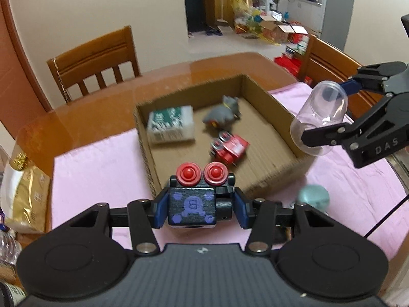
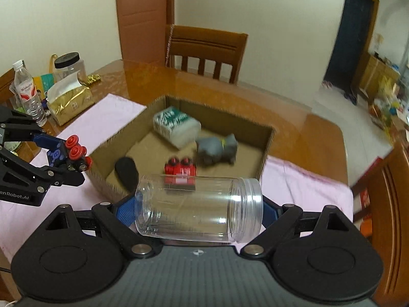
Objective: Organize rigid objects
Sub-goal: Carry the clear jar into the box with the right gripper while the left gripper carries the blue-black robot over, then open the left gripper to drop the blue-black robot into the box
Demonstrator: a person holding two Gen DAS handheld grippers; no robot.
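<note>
My left gripper [image 1: 199,208] is shut on a black toy car [image 1: 191,206] with red wheels, held above the pink cloth just short of the cardboard box [image 1: 281,110]; the car also shows in the right wrist view [image 2: 69,154]. My right gripper [image 2: 199,208] is shut on a clear plastic jar [image 2: 199,208], held sideways over the box's near edge; the jar also shows in the left wrist view [image 1: 319,117]. Inside the box [image 2: 268,140] lie a green-and-white packet [image 2: 176,125], a grey toy animal [image 2: 217,149] and a red toy car [image 2: 181,170].
A teal round object [image 1: 313,195] lies on the pink cloth [image 1: 102,174] right of the box. At the table's left stand a gold tissue pack [image 2: 71,102], a water bottle [image 2: 28,94] and a black-lidded jar [image 2: 69,66]. Wooden chairs [image 2: 204,51] surround the table.
</note>
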